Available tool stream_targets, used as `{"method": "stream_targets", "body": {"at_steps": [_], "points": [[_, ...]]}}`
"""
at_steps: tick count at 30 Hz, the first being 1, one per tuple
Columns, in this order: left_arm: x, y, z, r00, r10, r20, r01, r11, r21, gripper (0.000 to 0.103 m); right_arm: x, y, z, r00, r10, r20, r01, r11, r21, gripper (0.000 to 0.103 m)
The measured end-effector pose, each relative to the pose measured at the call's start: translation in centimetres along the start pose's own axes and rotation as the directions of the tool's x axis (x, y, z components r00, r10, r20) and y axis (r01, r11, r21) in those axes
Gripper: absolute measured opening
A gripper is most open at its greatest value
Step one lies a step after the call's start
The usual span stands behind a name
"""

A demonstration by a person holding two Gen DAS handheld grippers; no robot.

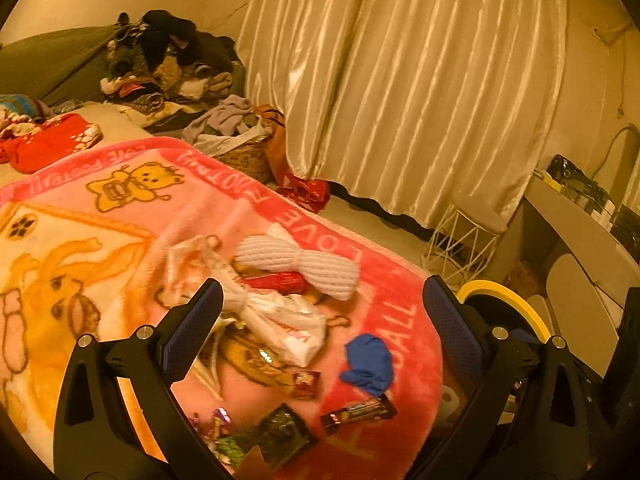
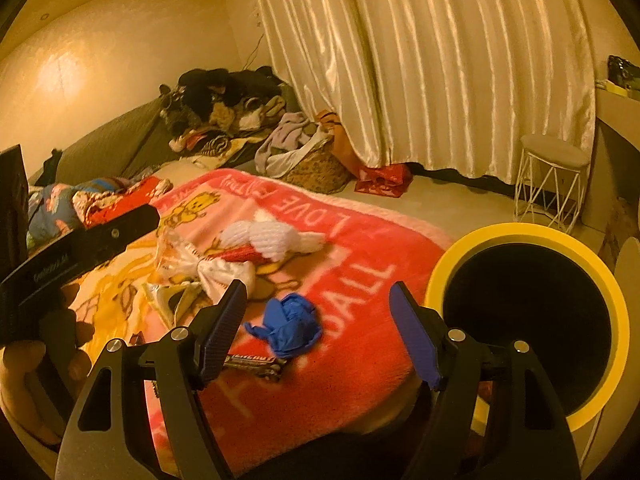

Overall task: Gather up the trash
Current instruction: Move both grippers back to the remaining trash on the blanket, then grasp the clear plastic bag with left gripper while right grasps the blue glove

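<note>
I stand over a bed with a pink blanket [image 2: 352, 364], and cream curtains [image 2: 440, 60] hang behind it. The trash lies on the blanket: a crumpled blue glove [image 2: 286, 326], a candy bar wrapper [image 1: 358, 411] near it, and a white plastic bag [image 1: 280, 322]. A yellow-rimmed bin [image 2: 528, 232] stands beside the bed. My left gripper [image 1: 322, 320] and my right gripper [image 2: 318, 330] are both spread wide above the blanket and hold nothing.
</note>
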State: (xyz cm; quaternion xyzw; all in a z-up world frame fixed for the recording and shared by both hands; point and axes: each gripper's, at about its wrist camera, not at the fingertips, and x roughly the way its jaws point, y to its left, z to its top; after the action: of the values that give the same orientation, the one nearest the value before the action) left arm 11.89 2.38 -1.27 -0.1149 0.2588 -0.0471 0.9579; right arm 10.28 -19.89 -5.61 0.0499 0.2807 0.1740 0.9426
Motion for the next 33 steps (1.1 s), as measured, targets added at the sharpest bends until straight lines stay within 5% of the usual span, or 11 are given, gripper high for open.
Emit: {"method": "stream_targets", "body": {"at_steps": [20, 33], "points": [[2.1, 7.7, 0.2, 0.993, 0.109, -0.052, -0.114, 0.986, -0.118, 0.092, 6.0, 3.4, -0.1, 0.99, -0.02, -0.139, 0.016, 0.999, -0.03, 0.076], [7.0, 11.4, 0.4, 0.978, 0.087, -0.188, -0.127, 0.969, -0.212, 0.092, 11.9, 2.5, -0.8, 0.945, -0.046, -0.323, 0.066, 0.997, 0.049, 0.073]]}}
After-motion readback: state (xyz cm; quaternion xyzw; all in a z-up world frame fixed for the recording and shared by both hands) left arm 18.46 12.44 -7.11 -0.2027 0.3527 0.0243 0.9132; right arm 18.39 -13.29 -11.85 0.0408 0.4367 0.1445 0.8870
